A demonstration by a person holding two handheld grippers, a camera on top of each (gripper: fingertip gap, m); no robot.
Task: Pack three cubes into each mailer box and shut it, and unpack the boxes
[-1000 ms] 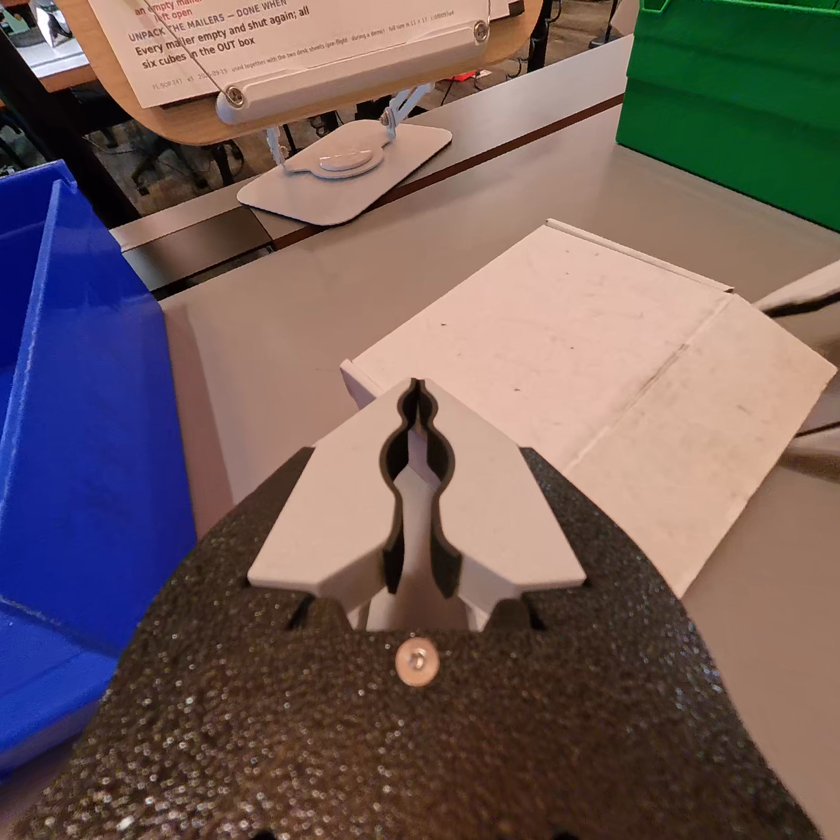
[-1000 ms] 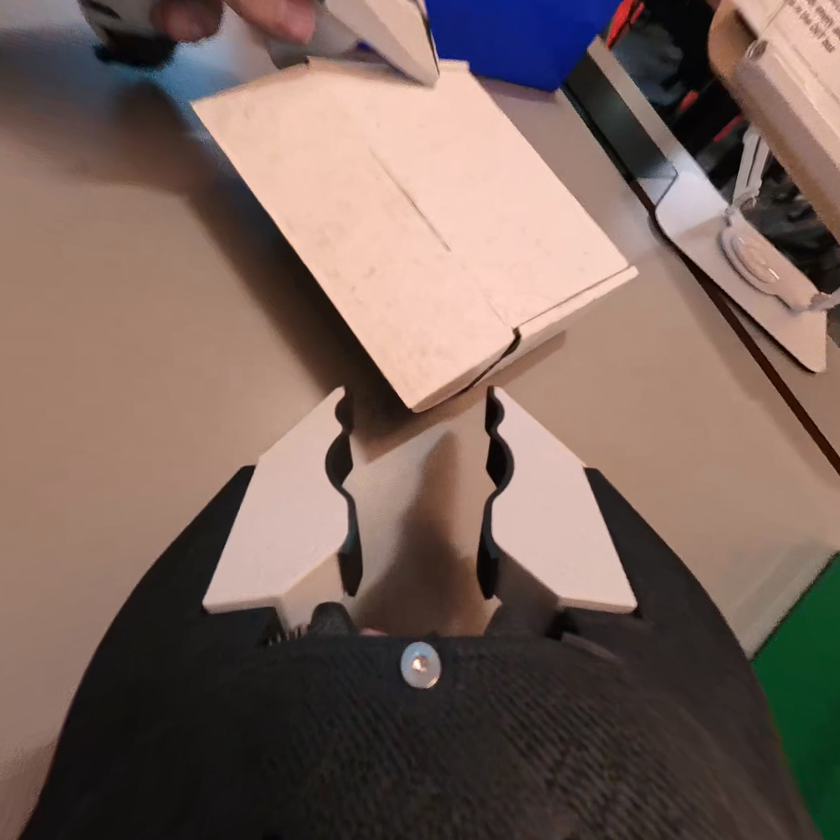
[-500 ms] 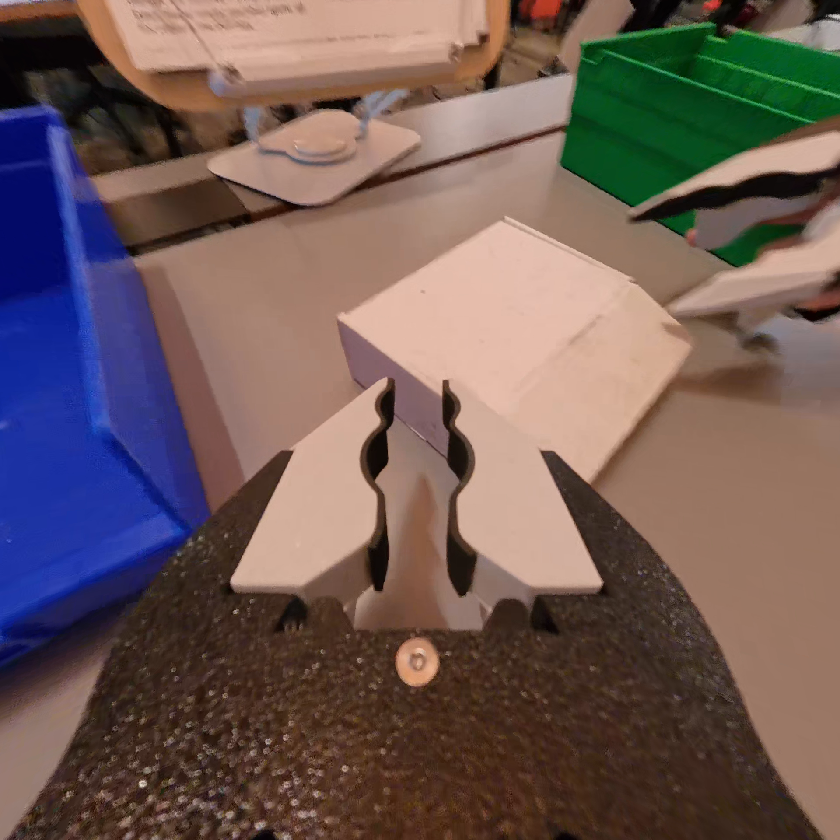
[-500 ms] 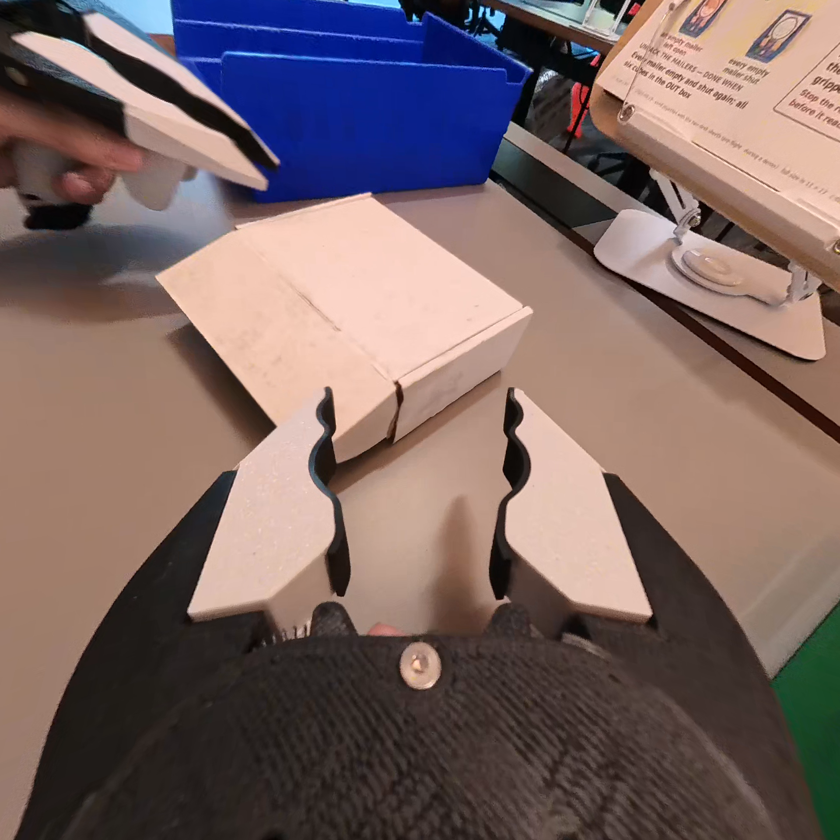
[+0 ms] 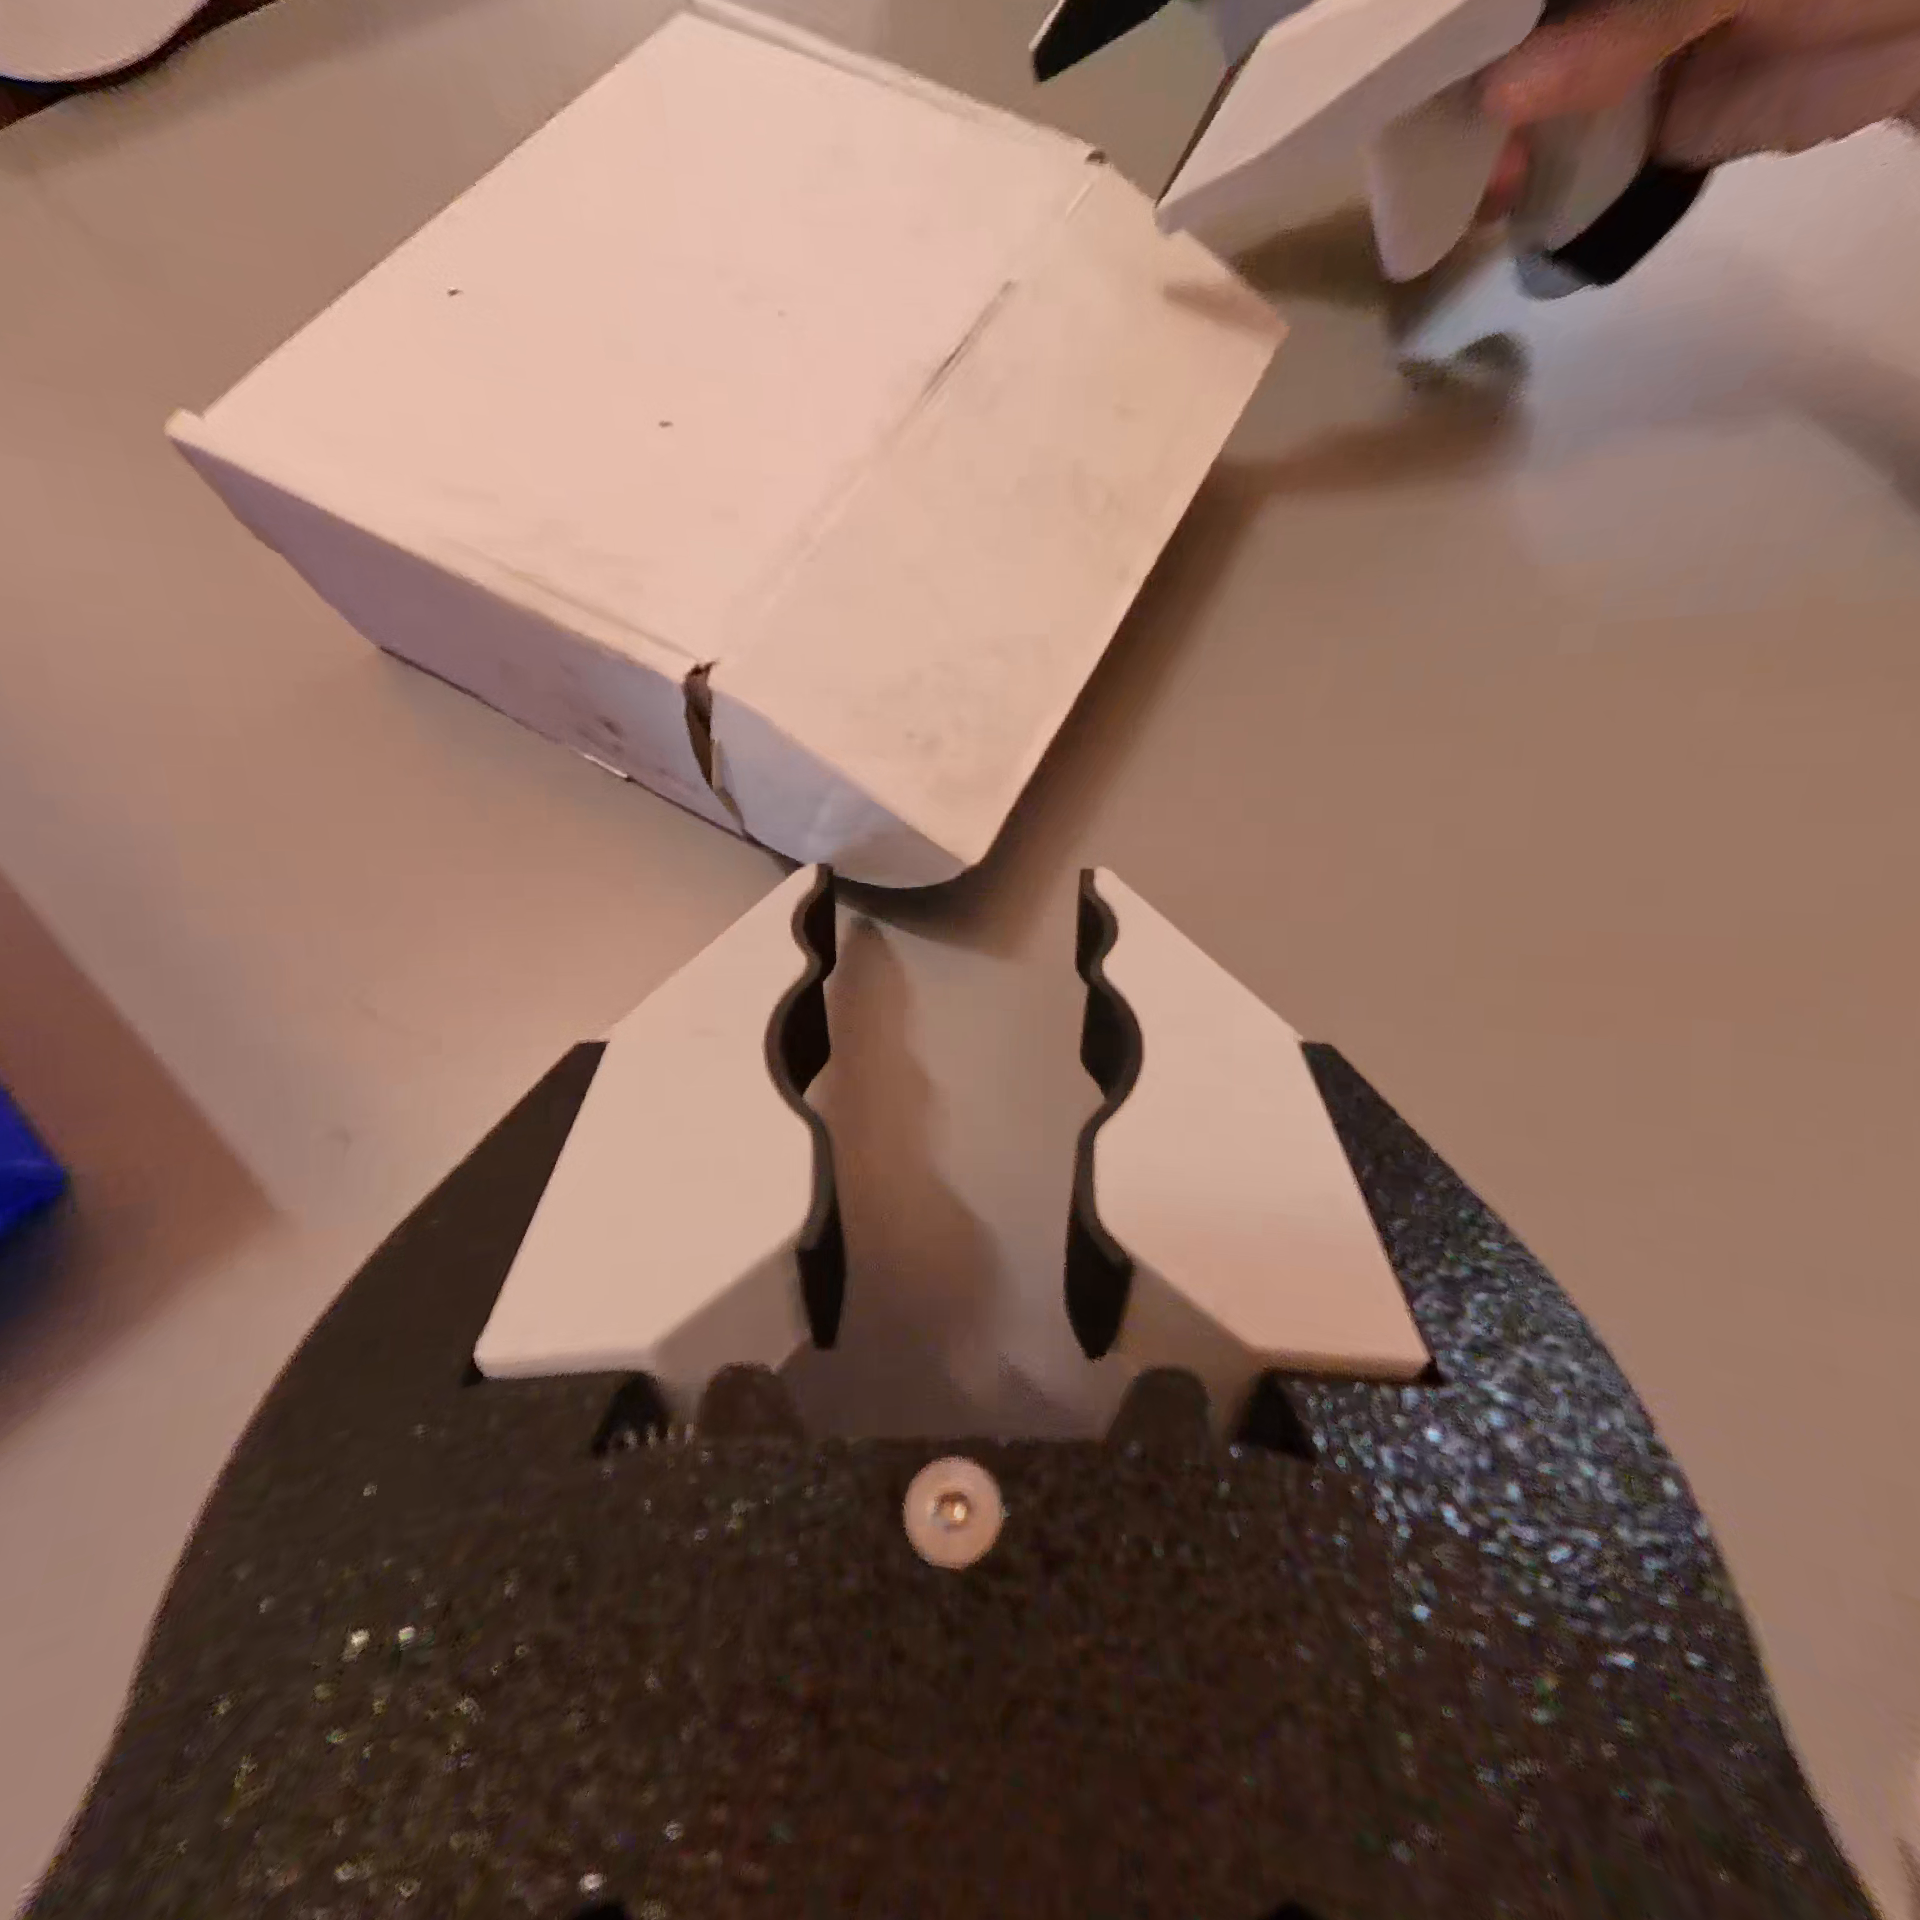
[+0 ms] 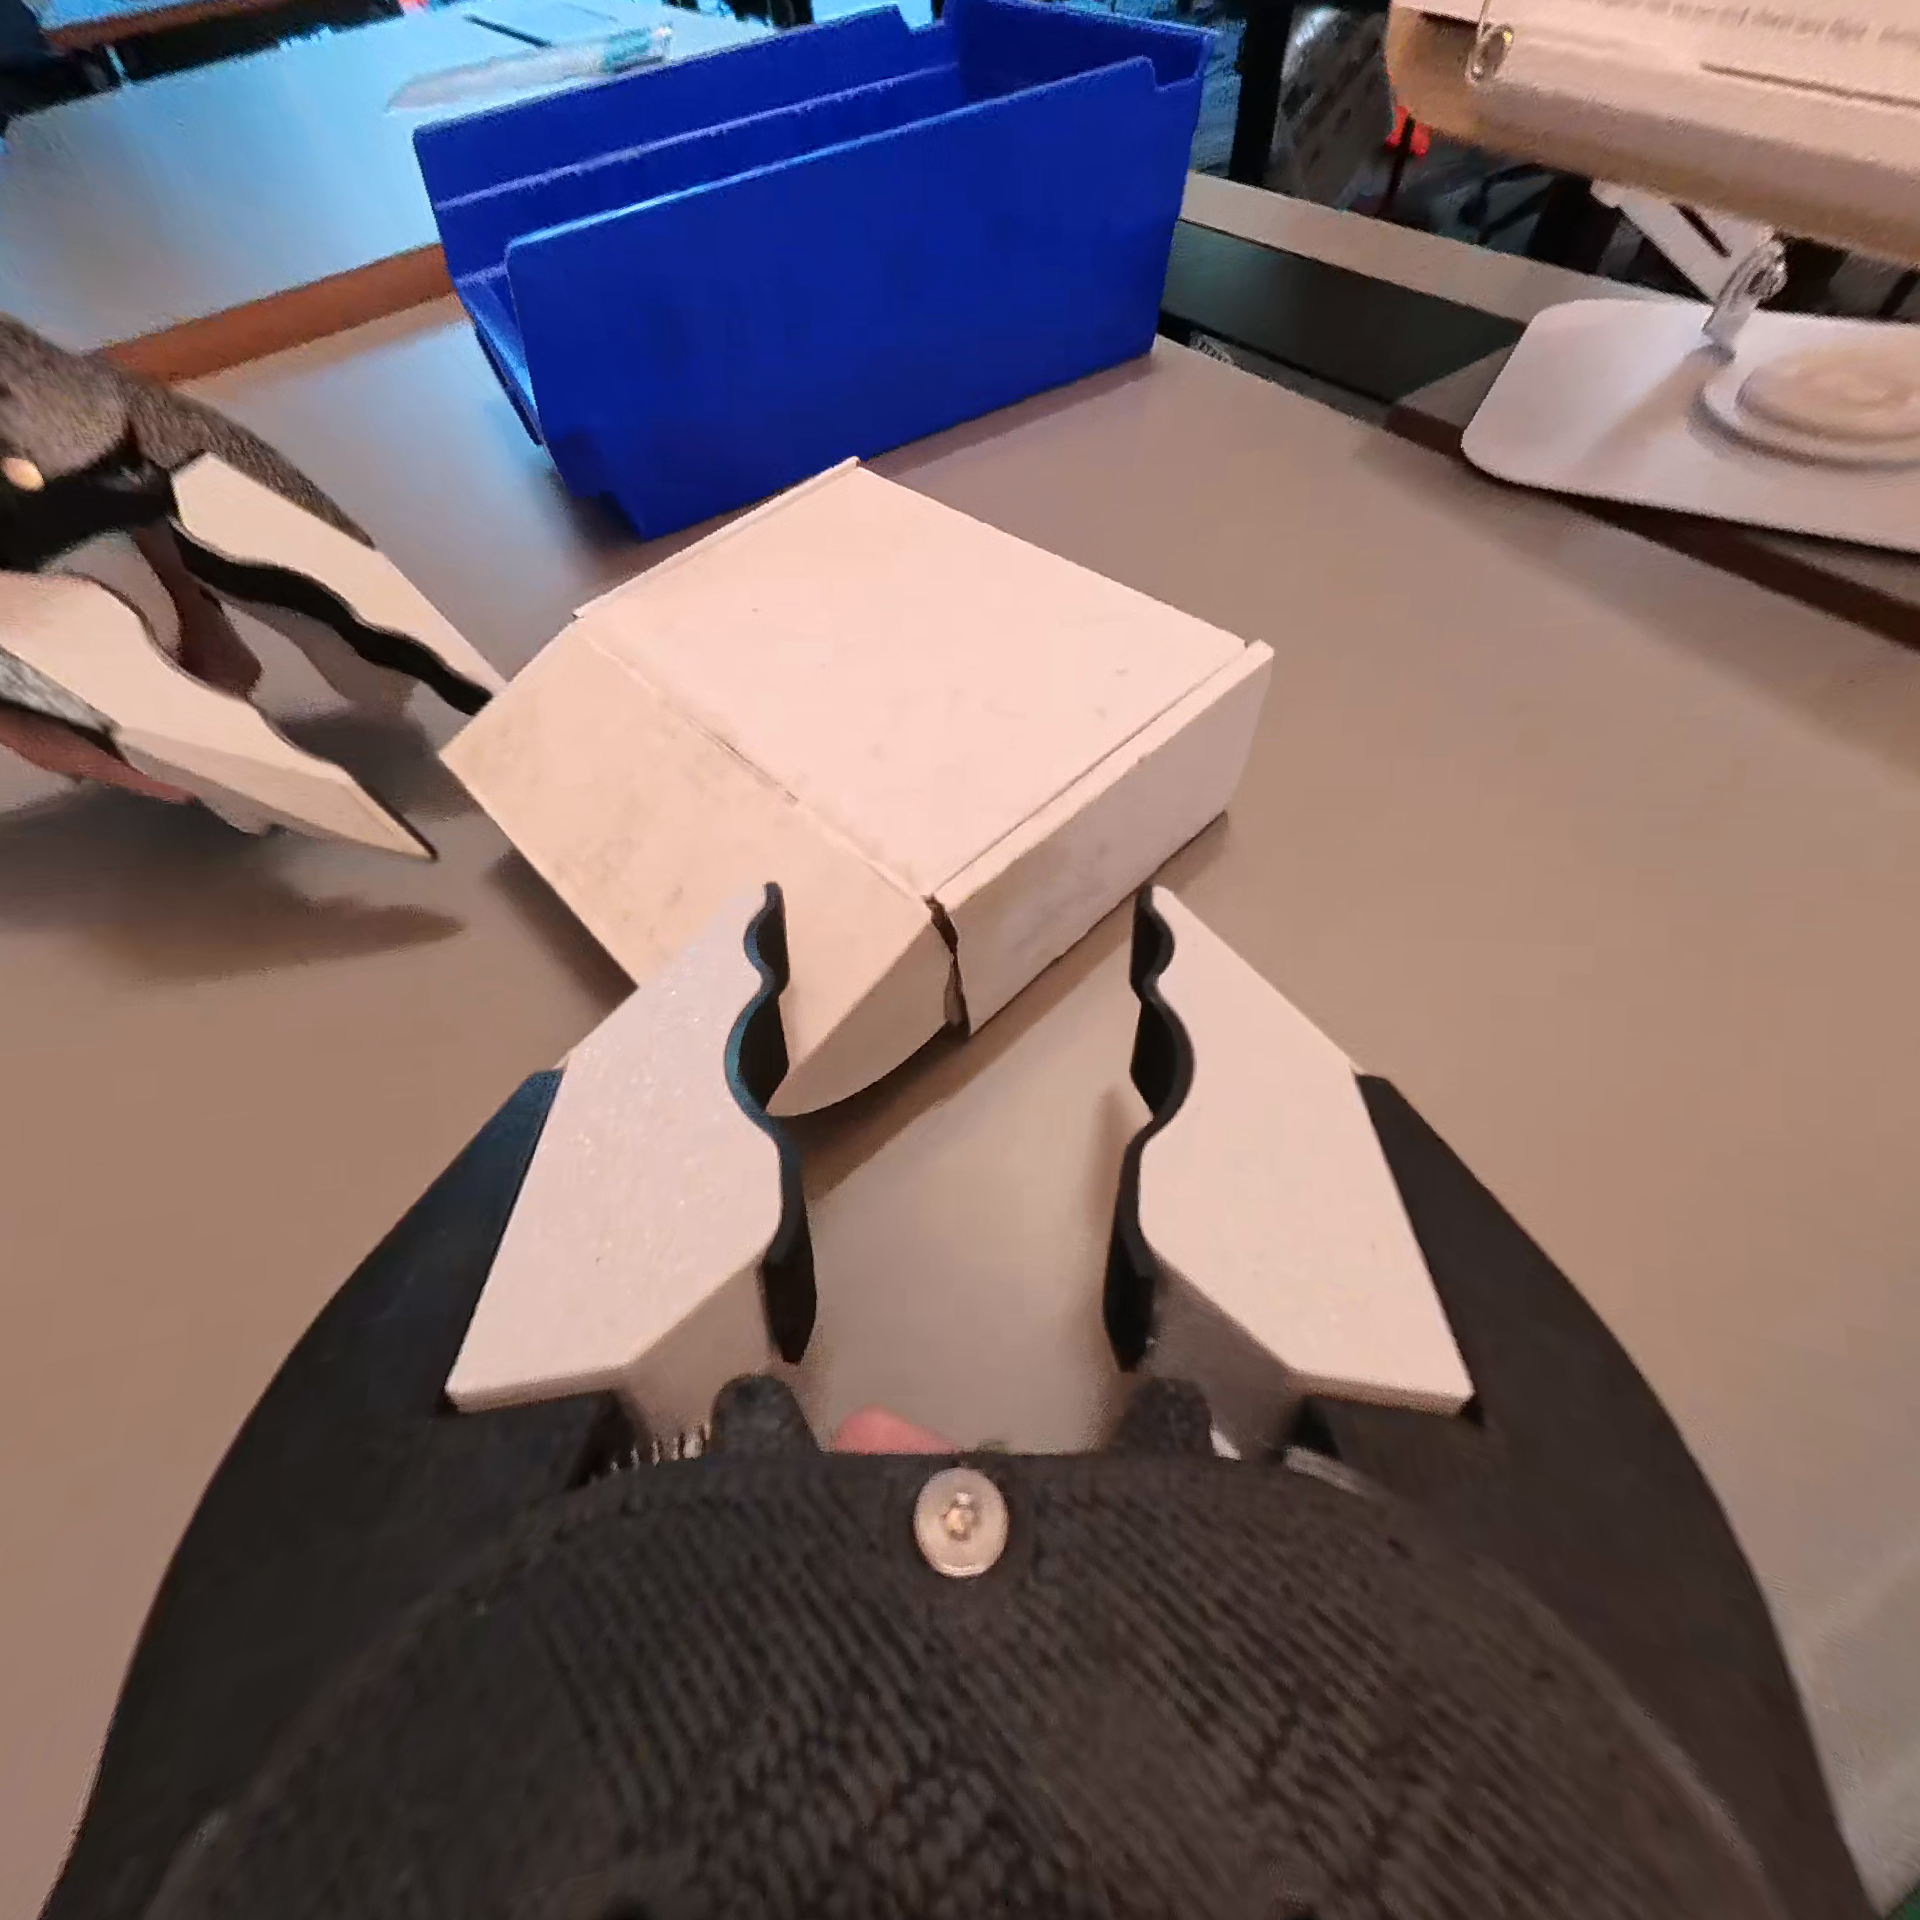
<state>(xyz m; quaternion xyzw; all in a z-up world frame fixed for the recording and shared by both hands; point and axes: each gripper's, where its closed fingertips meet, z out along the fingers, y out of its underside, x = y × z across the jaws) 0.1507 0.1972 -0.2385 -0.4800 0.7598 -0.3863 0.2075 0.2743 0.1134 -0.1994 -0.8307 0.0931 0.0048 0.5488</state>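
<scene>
Both grippers parted, empty. Right gripper (image 6: 956,904) straddles mailer box (image 6: 914,686) flap corner; left gripper (image 5: 951,883) just short. Pinch flap edge only, lift gently.

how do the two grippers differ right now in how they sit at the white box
The right gripper has the mailer box front corner between its open fingers; the left gripper is open with nothing between its fingers, tips just short of the flap's other corner. Both have pale fingers with black wavy pads.

Print shows only on the sheet (image 6: 1704,73) on the stand, too blurred to read.
</scene>
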